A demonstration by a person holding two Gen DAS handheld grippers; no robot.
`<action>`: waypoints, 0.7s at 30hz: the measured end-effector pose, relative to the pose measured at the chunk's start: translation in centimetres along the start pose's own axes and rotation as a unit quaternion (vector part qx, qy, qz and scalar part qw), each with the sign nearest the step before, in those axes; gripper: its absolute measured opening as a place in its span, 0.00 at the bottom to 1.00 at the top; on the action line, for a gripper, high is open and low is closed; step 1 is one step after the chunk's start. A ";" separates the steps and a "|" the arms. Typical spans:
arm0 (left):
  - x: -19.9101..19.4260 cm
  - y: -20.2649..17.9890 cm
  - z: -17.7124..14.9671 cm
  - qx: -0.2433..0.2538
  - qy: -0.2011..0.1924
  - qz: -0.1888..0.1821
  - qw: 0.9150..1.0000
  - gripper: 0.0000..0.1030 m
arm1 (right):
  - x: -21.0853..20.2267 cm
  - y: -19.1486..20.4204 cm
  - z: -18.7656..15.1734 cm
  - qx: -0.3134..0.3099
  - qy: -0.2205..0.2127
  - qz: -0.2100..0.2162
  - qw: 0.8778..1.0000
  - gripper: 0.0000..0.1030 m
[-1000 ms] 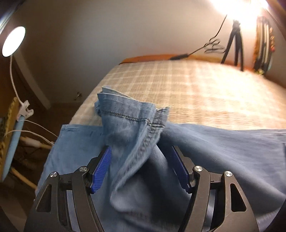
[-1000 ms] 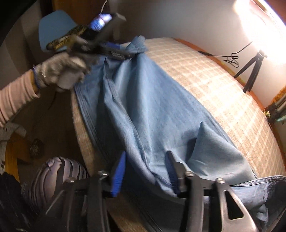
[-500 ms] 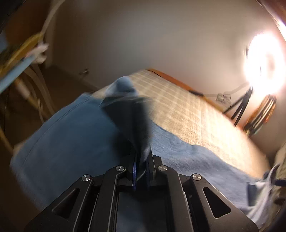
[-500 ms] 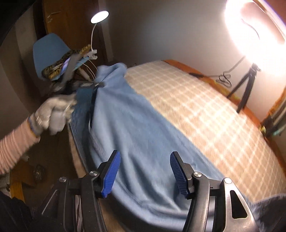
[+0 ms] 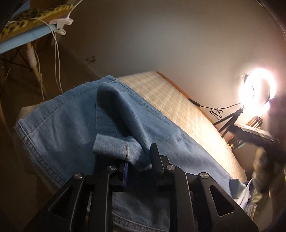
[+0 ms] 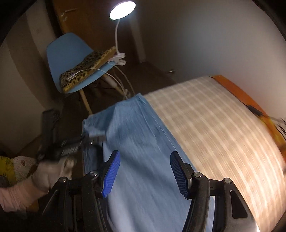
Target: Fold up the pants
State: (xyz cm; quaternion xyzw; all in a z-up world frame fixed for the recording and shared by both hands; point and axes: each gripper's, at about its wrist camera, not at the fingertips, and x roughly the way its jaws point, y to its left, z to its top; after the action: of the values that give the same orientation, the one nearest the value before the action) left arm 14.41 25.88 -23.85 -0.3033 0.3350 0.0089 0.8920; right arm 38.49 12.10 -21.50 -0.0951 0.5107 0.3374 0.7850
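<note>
Denim pants [image 5: 160, 135] lie stretched along the near edge of a bed [image 5: 180, 105] covered in a pale checked sheet, their stitched waist end hanging slightly over the left corner. In the left wrist view, a raised ridge of cloth runs from the far corner toward the left gripper [image 5: 139, 164], ending in a small folded tab with an orange seam that sits between the fingers. Those jaws are opening, and the bunch of fabric looks loose between them rather than pinched, so the release seems under way.

The right gripper [image 6: 144, 171] hovers over the flat middle of the garment with its blue pads well apart and nothing between them; that view is blurred by motion. The person's gloved left hand [image 6: 53, 171] shows at the near left, beside the bed.

As a judgement, folding is at an early stage: the pants appear laid out lengthwise, possibly one leg over the other, though that cannot be confirmed. Flattening the ridge and folding the length across are left. A blue chair [image 6: 71, 53] with a clip lamp [image 6: 121, 10] stands at the far left.
</note>
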 end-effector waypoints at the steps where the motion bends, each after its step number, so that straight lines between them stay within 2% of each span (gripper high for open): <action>1: -0.2 0.2 0.0 -0.001 0.000 0.000 1.000 0.34 | 1.3 -0.1 0.9 -0.002 0.004 0.004 1.000 0.59; 3: -0.8 1.0 -0.2 -0.014 -0.010 0.006 1.000 0.54 | 4.7 -0.1 3.0 -0.003 0.017 0.018 1.000 0.59; 7: -0.8 3.6 0.3 -0.067 -0.016 -0.012 0.998 0.55 | 10.8 0.1 5.7 -0.003 0.043 0.048 0.998 0.59; 10: 0.0 5.1 0.5 -0.106 -0.004 -0.041 0.993 0.55 | 14.8 -0.1 6.8 0.002 0.063 0.043 0.997 0.59; 14: 0.4 4.8 0.8 -0.102 -0.010 -0.044 0.994 0.51 | 18.2 -0.5 7.5 0.008 0.086 0.031 0.996 0.59; 16: 1.2 4.8 0.9 -0.105 -0.005 -0.038 0.994 0.30 | 18.7 -0.1 7.7 -0.003 0.080 0.022 0.997 0.61; 17: 1.6 4.8 1.0 -0.111 -0.003 -0.036 0.993 0.27 | 18.9 0.2 7.8 -0.010 0.083 0.017 0.996 0.61; 18: 1.5 5.0 1.0 -0.115 -0.005 -0.040 0.993 0.22 | 19.0 0.5 7.8 -0.019 0.082 0.011 0.996 0.47; 19: 1.5 5.1 1.1 -0.118 -0.006 -0.046 0.992 0.15 | 19.1 0.7 7.8 -0.023 0.087 0.014 0.996 0.21; 20: 1.4 5.1 1.2 -0.118 -0.007 -0.046 0.992 0.13 | 19.2 0.9 7.7 -0.024 0.095 0.015 0.995 0.19; 21: 1.0 5.1 1.4 -0.114 -0.012 -0.048 0.992 0.11 | 18.9 1.1 7.7 -0.030 0.091 0.007 0.995 0.09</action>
State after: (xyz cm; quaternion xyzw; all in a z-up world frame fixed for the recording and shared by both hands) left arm 14.89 30.60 -26.38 -0.4185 0.3064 0.0080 0.8549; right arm 48.25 24.91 -34.08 -0.1454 0.5703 0.3476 0.7299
